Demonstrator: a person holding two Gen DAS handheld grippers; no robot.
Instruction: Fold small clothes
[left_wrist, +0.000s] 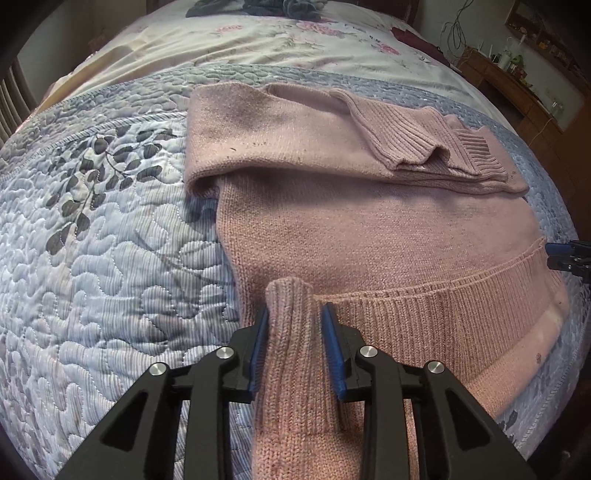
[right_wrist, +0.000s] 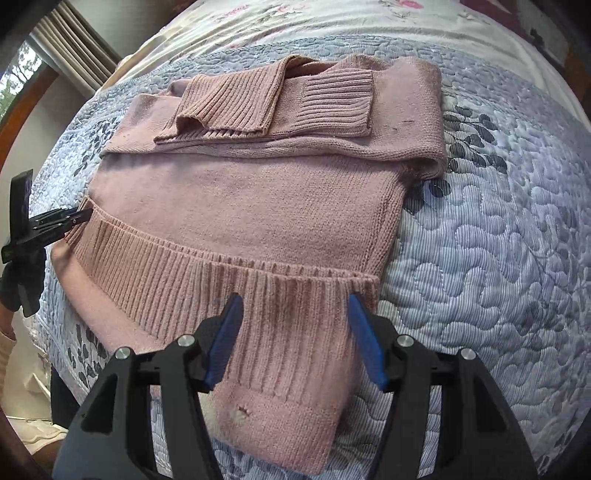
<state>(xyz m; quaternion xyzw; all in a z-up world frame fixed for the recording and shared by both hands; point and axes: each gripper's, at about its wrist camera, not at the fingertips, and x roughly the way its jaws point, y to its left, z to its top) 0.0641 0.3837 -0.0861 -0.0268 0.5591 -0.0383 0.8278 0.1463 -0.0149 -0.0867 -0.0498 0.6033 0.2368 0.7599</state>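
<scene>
On the quilt (left_wrist: 110, 258), left tool (left_wrist: 295, 314) pinches sweater (left_wrist: 369, 229) hem; right tool (right_wrist: 295, 321) gapes.

Pink knit sweater (right_wrist: 251, 206) flat on quilt, sleeves folded across top.

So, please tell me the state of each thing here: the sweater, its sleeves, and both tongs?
Pink sweater: flat on quilt, partly folded.
Sleeves: folded across the chest.
Left tongs: shut on a hem bunch.
Right tongs: open, straddling the ribbed hem.
</scene>
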